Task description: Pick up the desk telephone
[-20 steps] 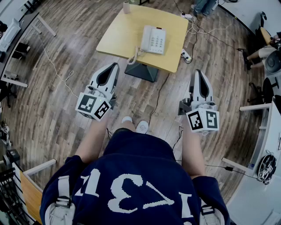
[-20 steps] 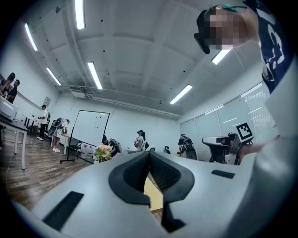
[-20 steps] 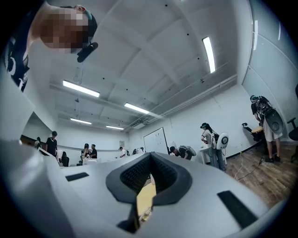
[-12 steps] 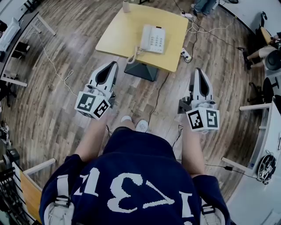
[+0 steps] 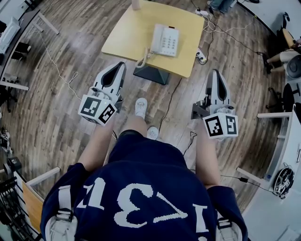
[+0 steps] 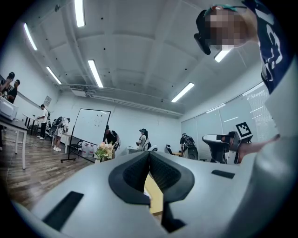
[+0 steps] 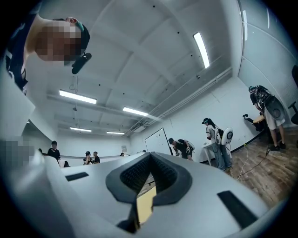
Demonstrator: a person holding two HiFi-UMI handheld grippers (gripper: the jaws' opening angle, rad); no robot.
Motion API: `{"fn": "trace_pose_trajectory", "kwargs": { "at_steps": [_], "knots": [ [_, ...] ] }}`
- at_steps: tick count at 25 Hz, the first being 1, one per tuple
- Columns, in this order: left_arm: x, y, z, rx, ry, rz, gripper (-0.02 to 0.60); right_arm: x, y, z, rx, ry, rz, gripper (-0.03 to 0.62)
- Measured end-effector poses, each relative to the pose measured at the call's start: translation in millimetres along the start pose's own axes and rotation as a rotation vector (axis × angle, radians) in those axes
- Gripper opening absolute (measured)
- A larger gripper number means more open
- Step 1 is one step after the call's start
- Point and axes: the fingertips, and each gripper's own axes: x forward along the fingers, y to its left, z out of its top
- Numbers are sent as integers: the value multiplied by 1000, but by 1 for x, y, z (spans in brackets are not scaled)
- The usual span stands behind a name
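Observation:
The white desk telephone (image 5: pixel 164 40) lies on a small yellow table (image 5: pixel 124 35) ahead of me in the head view, its coiled cord hanging over the near edge. My left gripper (image 5: pixel 120 66) is shut and empty, held over the floor short of the table's near left edge. My right gripper (image 5: pixel 214 74) is also shut and empty, to the right of the table. In the left gripper view the jaws (image 6: pixel 149 154) meet, with a strip of the yellow table (image 6: pixel 154 195) showing under them. The right gripper view shows the same: shut jaws (image 7: pixel 150 155) above the yellow table (image 7: pixel 145 205).
The table stands on a dark base (image 5: pixel 150 75) on wooden floor. A cup (image 5: pixel 135 4) sits at its far edge. A power strip (image 5: pixel 200 57) and cables lie to the right. Desks line the left, chairs the right. My shoe (image 5: pixel 140 107) is stepping forward.
The person has stepped forward: one shoe has moved ahead toward the table, which sits slightly nearer. Both grippers stay shut and level in front of the body.

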Motion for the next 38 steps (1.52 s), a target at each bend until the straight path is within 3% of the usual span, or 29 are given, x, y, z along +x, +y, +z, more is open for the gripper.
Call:
{"fn": "trace_pose_trajectory", "kwargs": {
  "at_steps": [6, 10, 16, 23, 33, 38],
  "knots": [
    [53, 31, -8, -18, -6, -14, 15, 38, -30, -4, -22, 0, -44, 26],
    [108, 54, -9, -25, -8, -66, 15, 77, -69, -2, -15, -18, -110, 26],
    [192, 101, 8, -6, -24, -143, 15, 143, -105, 3, -34, -63, -186, 26],
    [257, 158, 23, 1, -64, -171, 15, 199, -133, -2, -58, -82, -260, 26],
    [303, 195, -15, -82, 8, -143, 15, 255, -150, -37, -35, 38, -245, 26],
    [321, 199, -19, -66, 10, -100, 15, 294, -167, -48, -4, 54, -170, 26]
  ]
}}
